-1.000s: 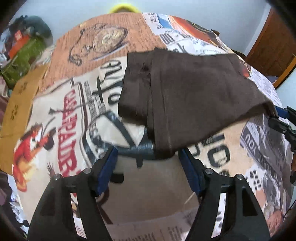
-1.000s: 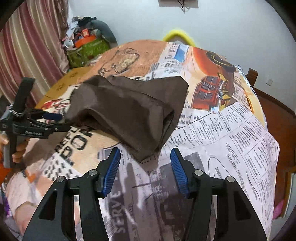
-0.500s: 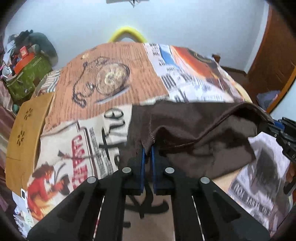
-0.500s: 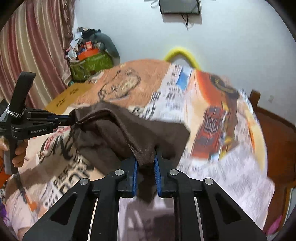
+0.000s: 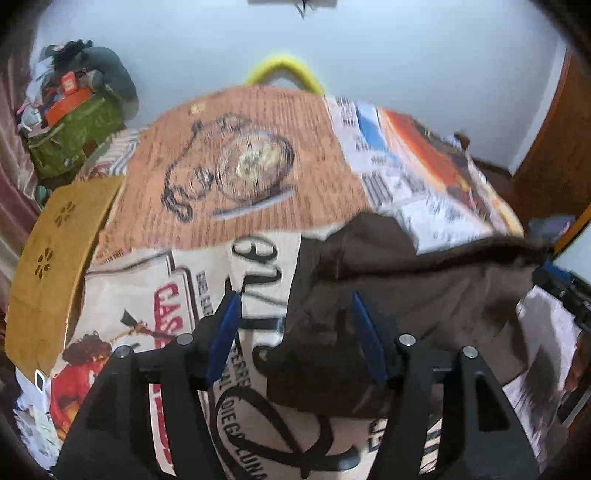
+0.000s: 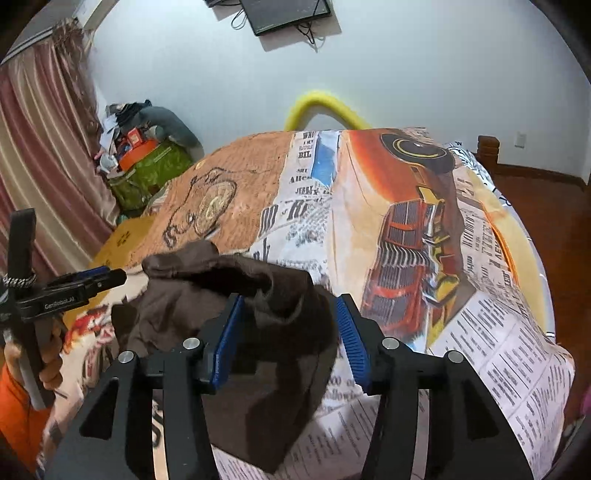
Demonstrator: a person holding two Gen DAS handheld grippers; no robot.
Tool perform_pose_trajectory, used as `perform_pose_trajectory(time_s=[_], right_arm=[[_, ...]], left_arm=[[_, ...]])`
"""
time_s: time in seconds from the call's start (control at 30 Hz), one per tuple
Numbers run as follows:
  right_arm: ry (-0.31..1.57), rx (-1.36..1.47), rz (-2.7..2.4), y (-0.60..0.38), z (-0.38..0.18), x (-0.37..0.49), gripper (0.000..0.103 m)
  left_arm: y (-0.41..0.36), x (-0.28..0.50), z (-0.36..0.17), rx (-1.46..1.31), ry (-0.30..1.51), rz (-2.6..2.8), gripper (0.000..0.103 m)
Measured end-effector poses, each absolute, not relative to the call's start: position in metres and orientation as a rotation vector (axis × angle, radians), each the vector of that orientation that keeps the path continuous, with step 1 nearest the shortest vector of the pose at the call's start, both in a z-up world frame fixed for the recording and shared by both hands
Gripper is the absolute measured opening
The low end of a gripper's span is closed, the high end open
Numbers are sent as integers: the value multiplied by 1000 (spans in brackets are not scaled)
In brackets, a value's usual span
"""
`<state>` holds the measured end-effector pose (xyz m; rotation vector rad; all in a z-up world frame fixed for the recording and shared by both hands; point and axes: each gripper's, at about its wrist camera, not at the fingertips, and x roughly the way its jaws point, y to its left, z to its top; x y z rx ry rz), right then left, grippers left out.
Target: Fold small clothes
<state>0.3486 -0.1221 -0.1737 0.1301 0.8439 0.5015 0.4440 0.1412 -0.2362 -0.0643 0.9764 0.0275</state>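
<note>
Okay, left wrist view: left gripper (image 5: 295,325) has its jaws spread apart, nothing between the blue pads (image 5: 225,339). The brown garment (image 5: 399,302) lies bunched on the bed's printed bedspread (image 5: 258,162), under and past the right-hand pad, its far edge humped up. Right gripper (image 5: 565,291) shows at the right rim, at the garment's corner; blurred. Yellow-brown board (image 5: 51,266) lies off the bed's left edge, green bag (image 5: 74,136) sits by the wall.

Right wrist view: right gripper (image 6: 288,336) jaws also apart, clamped on nothing; the brown garment (image 6: 258,332) sits crumpled between and below them on the bedspread (image 6: 406,221). Left gripper (image 6: 92,280) is at left, tips just beside the garment's raised corner, not touching. Curtain (image 6: 40,155) hangs left, a screen (image 6: 284,14) is on the wall.
</note>
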Motion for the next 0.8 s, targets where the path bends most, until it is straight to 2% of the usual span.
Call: perform_pose_trajectory(time_s=[0.3, 0.37, 0.43, 0.5, 0.53, 0.57, 0.6, 0.8], right_arm=[[949, 50, 570, -117, -202, 314, 49], [940, 21, 579, -113, -206, 305, 49], [936, 4, 594, -110, -209, 301, 49], [943, 0, 605, -107, -214, 300, 38], [937, -8, 598, -105, -215, 301, 29], [932, -14, 593, -105, -215, 302, 16], [929, -14, 589, -105, -214, 303, 9], [896, 0, 610, -111, -201, 295, 4]], left_arm=[[145, 444, -277, -196, 1083, -61, 60], [139, 441, -277, -183, 1070, -77, 48], [132, 441, -276, -145, 1062, -74, 26], [126, 439, -274, -94, 1053, -62, 17], [125, 438, -272, -85, 1043, -57, 15], [124, 435, -268, -78, 1032, -59, 13], [124, 433, -264, -75, 1019, -63, 9], [129, 408, -236, -101, 960, -90, 8]])
